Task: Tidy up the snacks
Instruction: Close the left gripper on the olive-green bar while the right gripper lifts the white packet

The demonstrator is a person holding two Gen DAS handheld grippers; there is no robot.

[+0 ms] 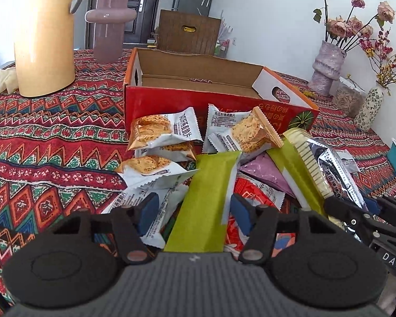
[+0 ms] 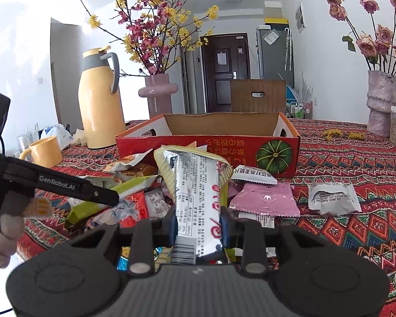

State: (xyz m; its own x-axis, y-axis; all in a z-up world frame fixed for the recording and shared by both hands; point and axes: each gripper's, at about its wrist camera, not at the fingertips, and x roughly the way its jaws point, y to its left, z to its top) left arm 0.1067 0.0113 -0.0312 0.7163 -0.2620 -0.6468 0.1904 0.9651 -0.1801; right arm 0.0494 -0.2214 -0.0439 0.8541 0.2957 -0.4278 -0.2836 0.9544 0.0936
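Already the right gripper [image 2: 198, 222] pinches a silver packet [image 2: 198, 185]; left gripper [image 1: 192, 211] half-open astride a green bar [image 1: 206, 198], red box [image 1: 211, 100] empty.

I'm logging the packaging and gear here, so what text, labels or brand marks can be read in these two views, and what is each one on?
"GenRobot.AI": on the black arm of the left tongs, right wrist view.
"DAS": white letters on the black body of the right tongs, left wrist view; cut off by the edge.
Red cardboard box: yellow characters upside down, not reliably readable.
Silver striped snack wrapper and white biscuit packets: print too small or blurred.
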